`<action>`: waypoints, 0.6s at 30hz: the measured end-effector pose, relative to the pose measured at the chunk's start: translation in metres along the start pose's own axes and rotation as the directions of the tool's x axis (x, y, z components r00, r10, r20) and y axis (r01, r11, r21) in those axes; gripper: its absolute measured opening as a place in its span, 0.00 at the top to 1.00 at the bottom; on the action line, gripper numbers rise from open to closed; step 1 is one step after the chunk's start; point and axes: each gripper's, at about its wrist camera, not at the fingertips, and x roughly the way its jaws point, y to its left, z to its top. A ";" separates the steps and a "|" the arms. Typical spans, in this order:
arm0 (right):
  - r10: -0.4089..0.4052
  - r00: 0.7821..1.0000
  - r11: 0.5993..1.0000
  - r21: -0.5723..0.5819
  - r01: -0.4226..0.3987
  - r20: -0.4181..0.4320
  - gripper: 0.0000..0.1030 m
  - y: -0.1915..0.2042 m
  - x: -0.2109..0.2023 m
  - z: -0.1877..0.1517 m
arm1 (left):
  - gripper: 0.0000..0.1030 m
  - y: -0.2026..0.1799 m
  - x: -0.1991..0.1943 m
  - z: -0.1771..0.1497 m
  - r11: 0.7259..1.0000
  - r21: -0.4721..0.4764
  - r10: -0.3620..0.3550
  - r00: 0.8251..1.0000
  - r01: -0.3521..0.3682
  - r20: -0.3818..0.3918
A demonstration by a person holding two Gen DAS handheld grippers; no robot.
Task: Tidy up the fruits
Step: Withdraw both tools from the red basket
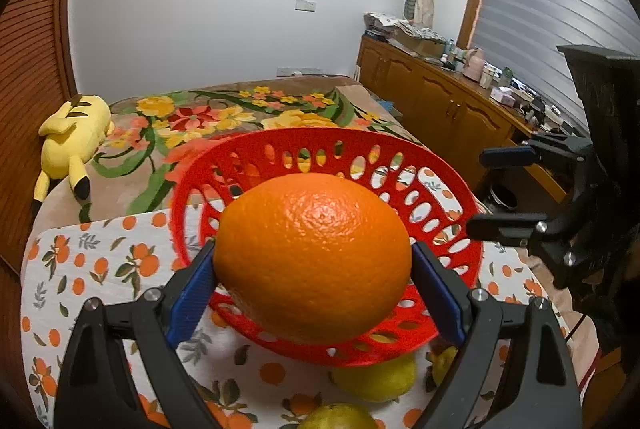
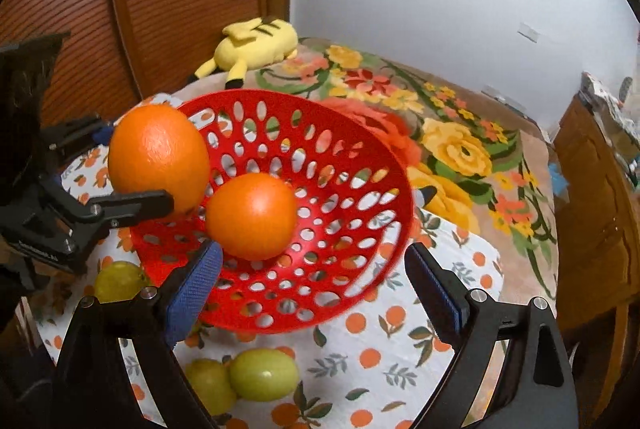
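Orange and dimpled, a large round orange point(image 1: 313, 257) is clamped between the blue pads of the left gripper point(image 1: 313, 283), held over the near rim of a red perforated plastic basket point(image 1: 440, 185). In the right wrist view the same fruit point(image 2: 158, 157) is seen at the basket's point(image 2: 360, 165) left rim. A smaller smooth orange point(image 2: 251, 216) is seen just ahead of the right gripper point(image 2: 316, 283), close to its left pad and apart from the other; its jaws are spread wide around nothing. Whether that fruit rests in the basket or is falling cannot be told. Green-yellow pears point(image 2: 264, 375) lie on the orange-printed cloth point(image 2: 380, 361) below the claw, partly hidden by its frame.
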 end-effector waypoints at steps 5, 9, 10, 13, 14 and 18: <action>-0.001 1.000 1.000 0.018 0.001 0.015 0.08 -0.003 -0.007 -0.006 | 0.10 -0.010 0.010 -0.002 1.000 0.016 0.006 1.000 -0.006 -0.024; 0.005 1.000 1.000 0.023 -0.005 0.025 0.08 -0.004 -0.011 -0.009 | 0.10 -0.010 0.008 0.007 1.000 0.020 0.013 1.000 -0.013 0.001; 0.005 1.000 1.000 0.024 -0.006 0.026 0.08 -0.004 -0.011 -0.010 | 0.10 -0.009 0.009 0.011 1.000 0.022 0.017 1.000 -0.017 0.010; 0.007 1.000 1.000 0.029 -0.008 0.029 0.08 -0.007 -0.011 -0.012 | 0.10 -0.003 0.015 0.022 1.000 0.012 0.025 1.000 -0.025 0.004; 0.010 1.000 0.999 0.032 -0.011 0.029 0.08 -0.007 -0.010 -0.012 | 0.11 -0.001 0.018 0.025 0.999 0.010 0.030 1.000 -0.030 0.001; 0.017 1.000 0.999 0.044 -0.018 0.026 0.08 -0.009 -0.006 -0.014 | 0.10 0.006 0.030 0.035 0.999 0.003 0.052 0.999 -0.052 -0.014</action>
